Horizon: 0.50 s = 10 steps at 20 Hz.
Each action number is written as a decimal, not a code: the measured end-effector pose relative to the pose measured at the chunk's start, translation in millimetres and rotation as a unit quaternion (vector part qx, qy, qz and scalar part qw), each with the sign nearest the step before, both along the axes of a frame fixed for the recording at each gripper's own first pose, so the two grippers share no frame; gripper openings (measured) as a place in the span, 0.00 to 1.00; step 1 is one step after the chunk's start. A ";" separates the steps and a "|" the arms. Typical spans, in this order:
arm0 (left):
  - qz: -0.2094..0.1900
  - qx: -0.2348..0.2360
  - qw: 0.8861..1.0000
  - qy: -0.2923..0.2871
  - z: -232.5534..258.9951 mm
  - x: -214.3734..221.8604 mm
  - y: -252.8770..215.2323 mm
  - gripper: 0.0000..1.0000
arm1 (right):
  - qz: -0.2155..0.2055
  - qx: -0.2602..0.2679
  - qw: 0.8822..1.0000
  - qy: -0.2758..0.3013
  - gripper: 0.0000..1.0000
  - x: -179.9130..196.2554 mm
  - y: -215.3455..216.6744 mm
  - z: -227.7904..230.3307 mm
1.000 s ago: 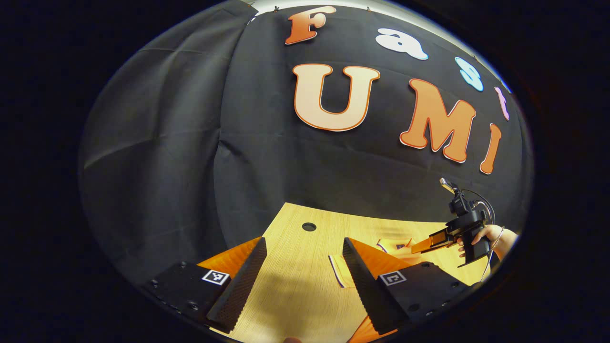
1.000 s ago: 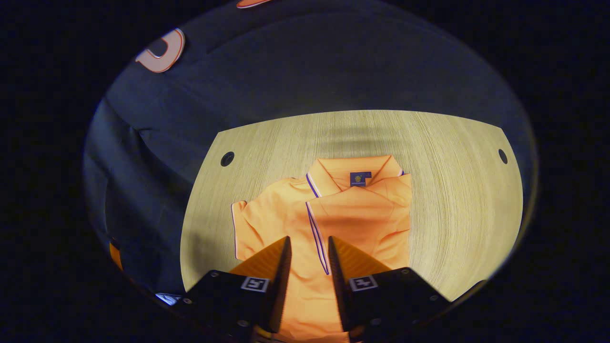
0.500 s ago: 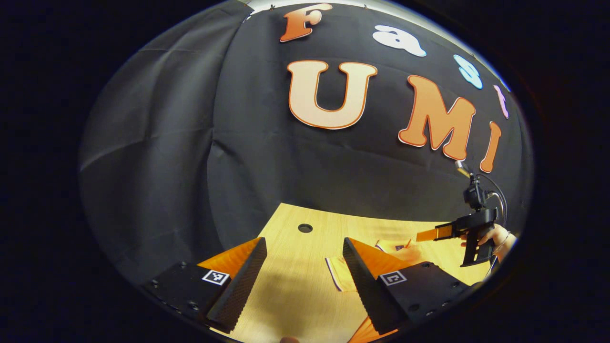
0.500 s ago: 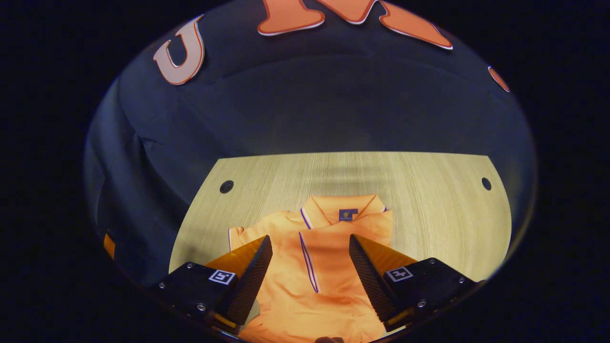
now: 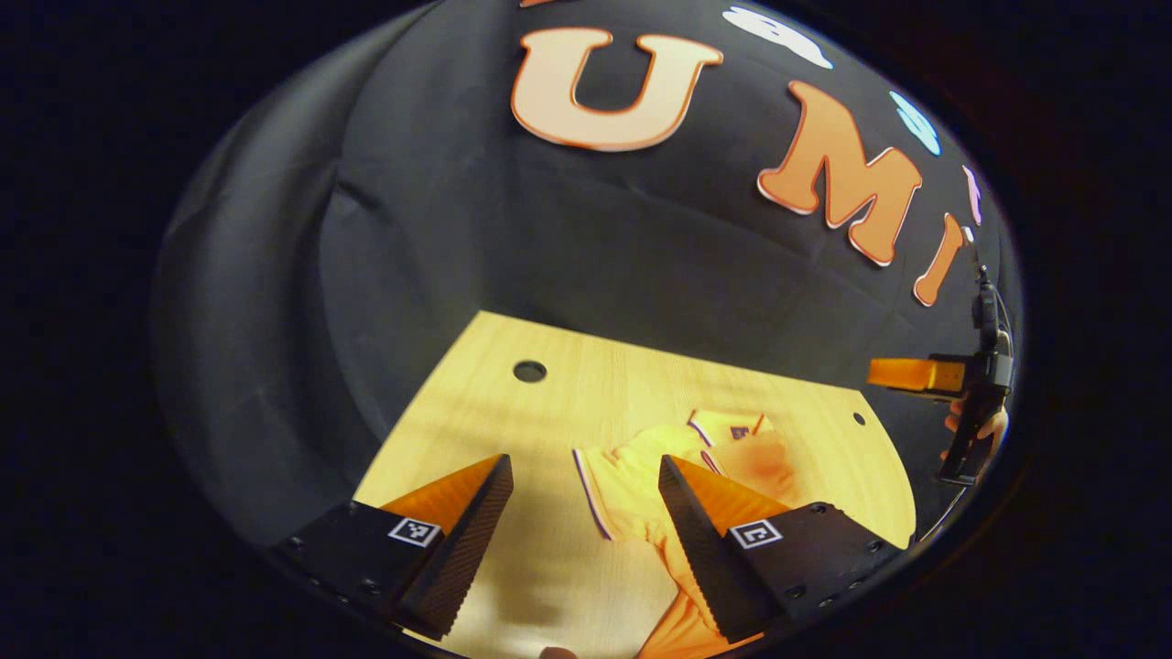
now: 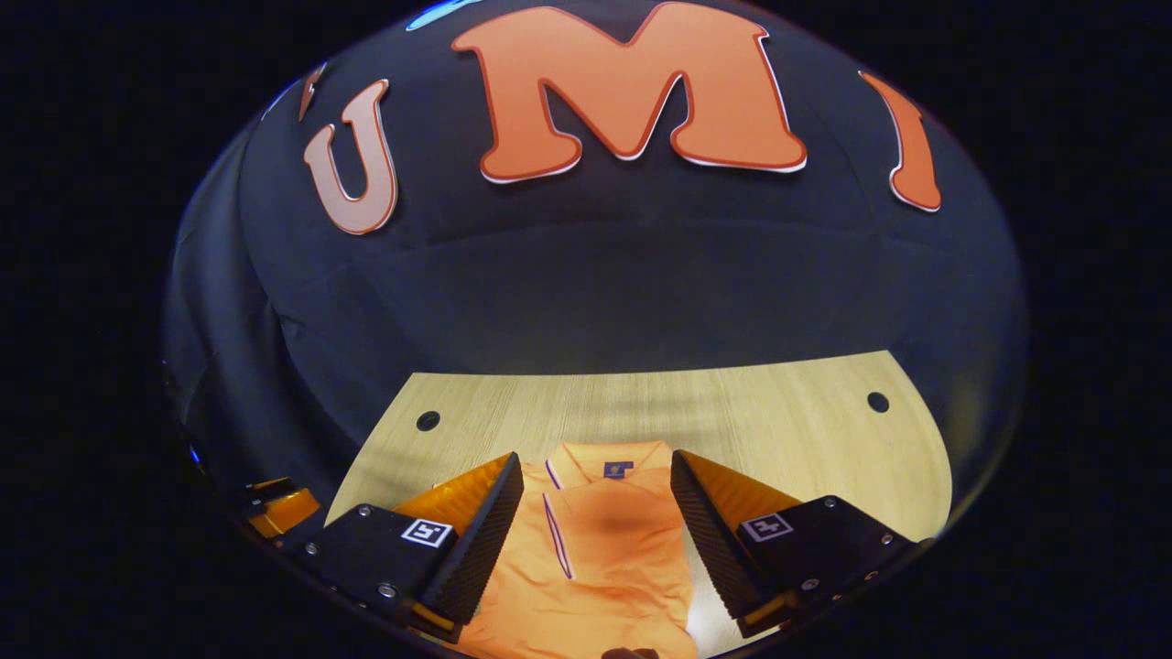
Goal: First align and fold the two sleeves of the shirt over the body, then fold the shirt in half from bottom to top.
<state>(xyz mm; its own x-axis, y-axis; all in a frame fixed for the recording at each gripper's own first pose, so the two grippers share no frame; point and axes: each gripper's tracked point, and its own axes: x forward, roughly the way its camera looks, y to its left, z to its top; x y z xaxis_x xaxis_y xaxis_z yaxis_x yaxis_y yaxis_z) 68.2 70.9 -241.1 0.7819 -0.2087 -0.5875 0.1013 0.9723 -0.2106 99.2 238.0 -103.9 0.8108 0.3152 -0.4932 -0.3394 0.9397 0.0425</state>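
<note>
A: Start at the fingers. What is the left gripper (image 5: 584, 513) doing?

B: In the left gripper view its two fingers (image 5: 467, 531) stand spread wide apart with nothing between them but bare wood. They hang above the pale wood-grain bench (image 5: 513, 439), touching neither it nor the cloth.

A: And the right gripper (image 6: 597, 513)?

B: Released as well. In the right gripper view its fingers (image 6: 485, 522) are parted and grasp nothing; the cloth seen between them lies below, apart from them. In the left gripper view the same tool shows at the far right, raised above the bench edge, with a hand (image 5: 978, 423) around its handle.

A: Where is the shirt?

B: The orange short-sleeved polo shirt with thin purple trim (image 6: 595, 549) lies flat on the bench, towards the near edge, collar pointing at the far edge. One sleeve side is folded over the body, giving a straight edge on the right in the right gripper view. The other sleeve (image 5: 609, 485) lies spread out flat on the wood, just beside the left gripper's right finger in the left gripper view.

A: Anything else on the bench?

B: Two round dark holes, one near the far left corner (image 6: 428, 421) and one near the far right corner (image 6: 877, 402).
</note>
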 end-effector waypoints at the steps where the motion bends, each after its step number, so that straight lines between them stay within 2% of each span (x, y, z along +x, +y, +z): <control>1: -0.006 -0.003 1.000 0.020 -12.1 4.9 -5.4 0.99 | -0.003 -0.003 1.000 -0.004 0.98 -1.4 -4.5 2.8; 6: -0.036 0.030 0.992 0.121 -83.5 28.1 -22.0 0.98 | -0.001 -0.015 1.000 -0.025 0.99 -10.7 -37.8 19.5; 10: -0.042 0.033 0.982 0.181 -112.5 45.6 -33.2 0.98 | 0.001 -0.011 1.000 -0.024 0.99 -21.6 -58.0 25.0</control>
<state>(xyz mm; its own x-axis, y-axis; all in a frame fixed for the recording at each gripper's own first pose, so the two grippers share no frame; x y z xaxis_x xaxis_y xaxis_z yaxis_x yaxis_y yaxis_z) 113.8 37.7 -353.6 0.5017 -0.2148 -0.8380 0.1116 0.9766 -0.1836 77.6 179.9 -78.9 0.8331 0.3060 -0.4607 -0.3418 0.9398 0.0062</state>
